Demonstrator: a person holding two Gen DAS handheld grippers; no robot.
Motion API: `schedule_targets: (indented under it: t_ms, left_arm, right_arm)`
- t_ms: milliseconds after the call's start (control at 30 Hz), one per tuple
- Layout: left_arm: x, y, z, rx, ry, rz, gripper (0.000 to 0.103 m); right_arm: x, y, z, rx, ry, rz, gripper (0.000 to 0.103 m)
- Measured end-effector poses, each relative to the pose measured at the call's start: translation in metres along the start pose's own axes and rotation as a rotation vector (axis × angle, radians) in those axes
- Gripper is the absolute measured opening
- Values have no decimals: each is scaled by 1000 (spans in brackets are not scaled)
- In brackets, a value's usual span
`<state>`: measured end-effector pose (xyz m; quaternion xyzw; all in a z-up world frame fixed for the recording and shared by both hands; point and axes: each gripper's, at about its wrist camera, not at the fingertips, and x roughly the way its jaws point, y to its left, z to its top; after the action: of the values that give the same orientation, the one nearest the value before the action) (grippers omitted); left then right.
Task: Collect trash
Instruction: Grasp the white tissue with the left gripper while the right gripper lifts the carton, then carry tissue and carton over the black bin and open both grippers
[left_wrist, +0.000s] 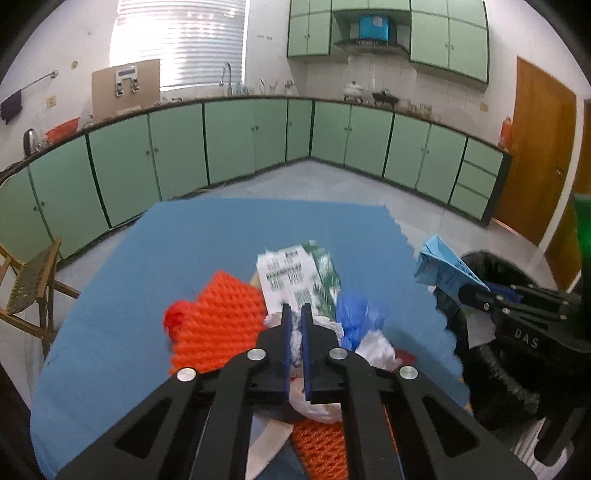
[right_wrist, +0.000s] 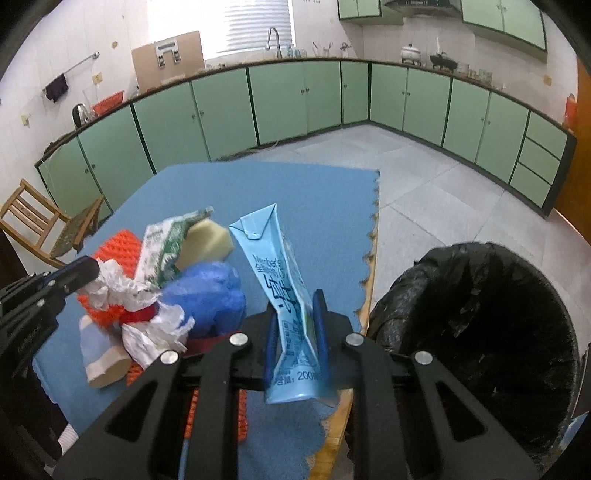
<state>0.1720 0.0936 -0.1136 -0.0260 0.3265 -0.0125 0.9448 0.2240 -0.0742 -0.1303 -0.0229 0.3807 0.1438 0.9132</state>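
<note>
The left gripper (left_wrist: 295, 314) is clamped on crumpled white paper (left_wrist: 314, 402) above the desk (left_wrist: 122, 295); the right gripper (right_wrist: 295, 314) pinches a blue carton (right_wrist: 284, 295) beside the black-lined bin (right_wrist: 480, 332).

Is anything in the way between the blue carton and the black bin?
Nothing visible is. The right hand-held gripper holds the blue milk carton beside the bin, whose open mouth, lined with a black bag, is clear.

Black tongs (left_wrist: 295, 314), blue pads, silver rivets
</note>
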Motion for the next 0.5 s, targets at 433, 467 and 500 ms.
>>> schedule_targets:
  t_ms: [433, 467, 500]
  left_arm:
    - [-32, -44, 32, 61, -101, -119, 4]
    - [-31, -52, 34, 71, -106, -137, 4]
    - [-29, -63, 37, 84, -112, -163, 4]
  right_arm:
    - [-65, -41, 4, 61, -102, -49, 17]
    - [-69, -47, 1, 72, -105, -58, 17]
    - [-73, -54, -1, 86, -108, -68, 17]
